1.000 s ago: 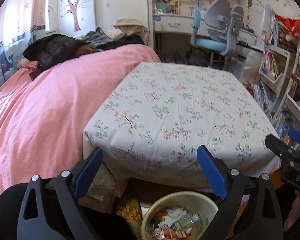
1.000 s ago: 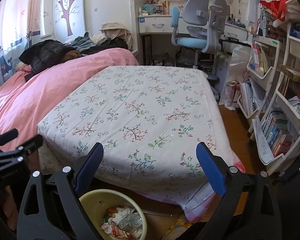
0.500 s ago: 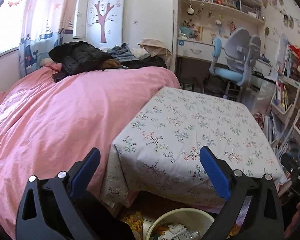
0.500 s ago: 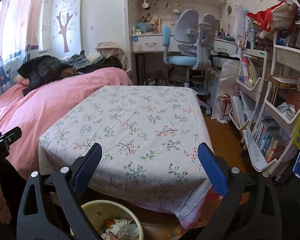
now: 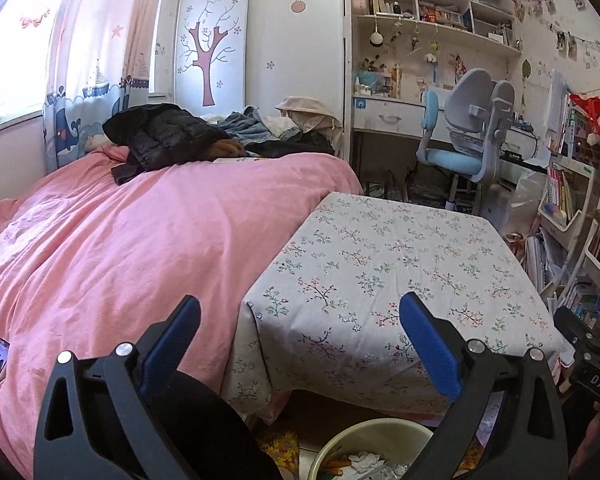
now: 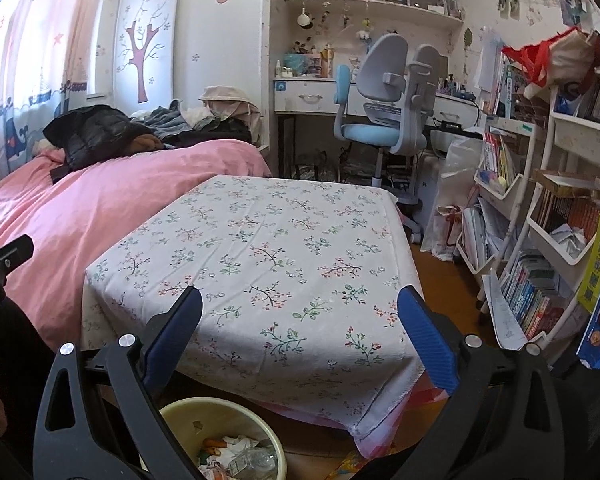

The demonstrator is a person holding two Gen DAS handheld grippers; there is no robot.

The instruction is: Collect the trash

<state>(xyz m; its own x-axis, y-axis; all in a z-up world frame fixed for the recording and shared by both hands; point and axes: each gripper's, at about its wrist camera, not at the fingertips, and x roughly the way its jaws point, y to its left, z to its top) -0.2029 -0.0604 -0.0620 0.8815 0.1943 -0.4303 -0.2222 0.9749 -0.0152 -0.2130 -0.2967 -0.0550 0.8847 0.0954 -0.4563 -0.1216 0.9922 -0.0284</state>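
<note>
A: Trash [image 6: 236, 454] sits in the yellow bin [image 6: 188, 412], bottom of the frame, below the floral tablecloth [image 6: 268, 248].

B: Handling?

A: Crumpled paper and clear plastic look light, soft, likely springy; pinch a bunched fold, I'd judge.

B: Claws?

A: Left gripper [image 5: 300, 322] and right gripper [image 6: 300, 312] both gape wide, empty. No loose trash shows on the cloth.
</note>
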